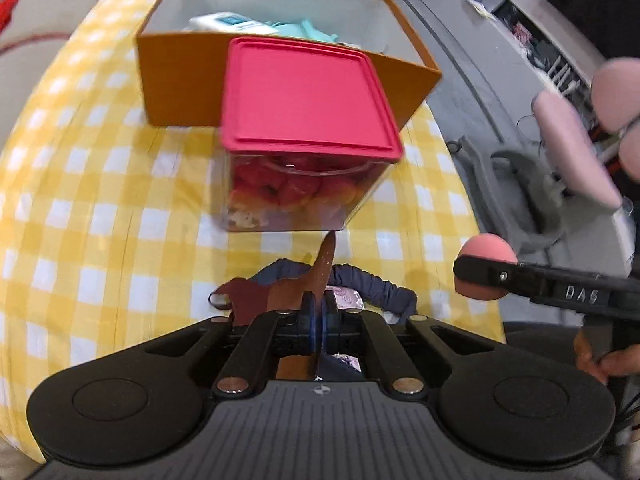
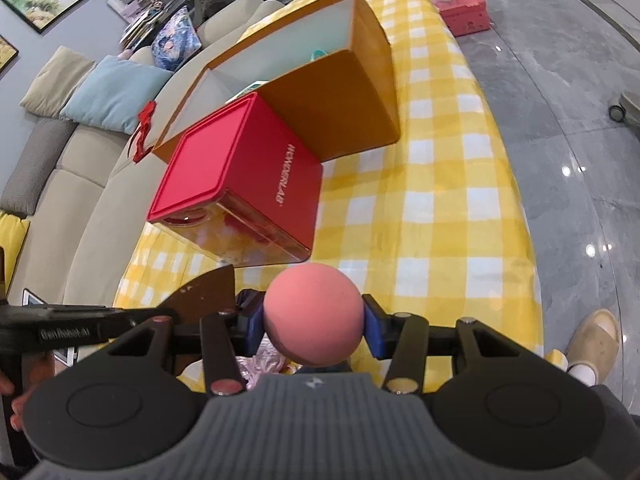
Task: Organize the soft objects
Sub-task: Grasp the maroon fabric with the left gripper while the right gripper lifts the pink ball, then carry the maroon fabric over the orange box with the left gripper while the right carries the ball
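Note:
My left gripper (image 1: 319, 306) is shut on a thin brown leather-like piece (image 1: 320, 268) that sticks up toward a clear tub with a red lid (image 1: 304, 96). My right gripper (image 2: 314, 326) is shut on a pink foam ball (image 2: 314, 312); the ball also shows at the right of the left wrist view (image 1: 486, 258). A dark blue scrunchie (image 1: 372, 284) and a shiny pink wrapper (image 1: 346, 296) lie on the cloth under the left gripper. The open orange box (image 1: 176, 72) stands behind the tub and holds soft items. The brown piece also shows in the right wrist view (image 2: 208, 288).
The table wears a yellow-and-white checked cloth (image 2: 432, 200). A beige sofa with cushions (image 2: 80, 168) lies to the left of it. Grey floor (image 2: 560, 100) is on the right, with a pink case (image 2: 464, 4) and a person's slippered foot (image 2: 592, 340).

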`<state>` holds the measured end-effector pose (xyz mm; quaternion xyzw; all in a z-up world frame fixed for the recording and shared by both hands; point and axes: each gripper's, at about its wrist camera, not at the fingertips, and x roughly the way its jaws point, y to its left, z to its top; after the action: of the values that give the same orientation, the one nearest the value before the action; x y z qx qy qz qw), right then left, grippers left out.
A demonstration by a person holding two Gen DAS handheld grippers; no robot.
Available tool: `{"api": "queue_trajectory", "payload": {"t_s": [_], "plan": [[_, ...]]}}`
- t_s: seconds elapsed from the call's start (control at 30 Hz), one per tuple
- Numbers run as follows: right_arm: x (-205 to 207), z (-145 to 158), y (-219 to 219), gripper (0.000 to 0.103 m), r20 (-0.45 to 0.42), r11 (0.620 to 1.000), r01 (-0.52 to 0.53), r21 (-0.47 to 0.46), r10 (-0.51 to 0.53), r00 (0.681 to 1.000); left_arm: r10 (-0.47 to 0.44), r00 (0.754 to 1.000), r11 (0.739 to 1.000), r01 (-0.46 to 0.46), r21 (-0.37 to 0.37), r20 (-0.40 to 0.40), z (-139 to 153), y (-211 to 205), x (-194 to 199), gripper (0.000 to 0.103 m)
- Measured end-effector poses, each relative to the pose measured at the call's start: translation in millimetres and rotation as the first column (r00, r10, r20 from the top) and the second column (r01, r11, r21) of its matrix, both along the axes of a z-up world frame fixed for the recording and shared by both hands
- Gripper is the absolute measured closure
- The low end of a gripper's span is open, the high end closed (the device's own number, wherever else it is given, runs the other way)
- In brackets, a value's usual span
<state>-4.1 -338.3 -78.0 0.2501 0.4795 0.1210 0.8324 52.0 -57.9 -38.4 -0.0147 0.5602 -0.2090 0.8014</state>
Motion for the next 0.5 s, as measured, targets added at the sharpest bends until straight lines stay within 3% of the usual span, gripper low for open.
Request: {"api": "queue_trajectory", "payload": {"t_s": [0.13,0.33,0.5], "plan": [[-0.6,1.3,5.0,0.055,0.002,1.0,-0.011,-0.021,0.011,1.0,0.048,0.998,0.996,-0.052,-0.076,-0.049,-0.2,22.4,5.3,0.101],[-6.5,13.0,9.4,0.055,0.045,0.999,-0.02,-0.043,0.022,0.999,0.027,1.0,0.999,-0.027,-0.026,0.008,7.4,18.3,1.0,0.101],[-15.1,34.6,24.0,0.055,0.092,0.993,-0.027,-0.114,0.038,0.995,0.013,0.999,0.999,-0.014,0.03,0.052,11.2,15.8,-3.8,0.101]]}}
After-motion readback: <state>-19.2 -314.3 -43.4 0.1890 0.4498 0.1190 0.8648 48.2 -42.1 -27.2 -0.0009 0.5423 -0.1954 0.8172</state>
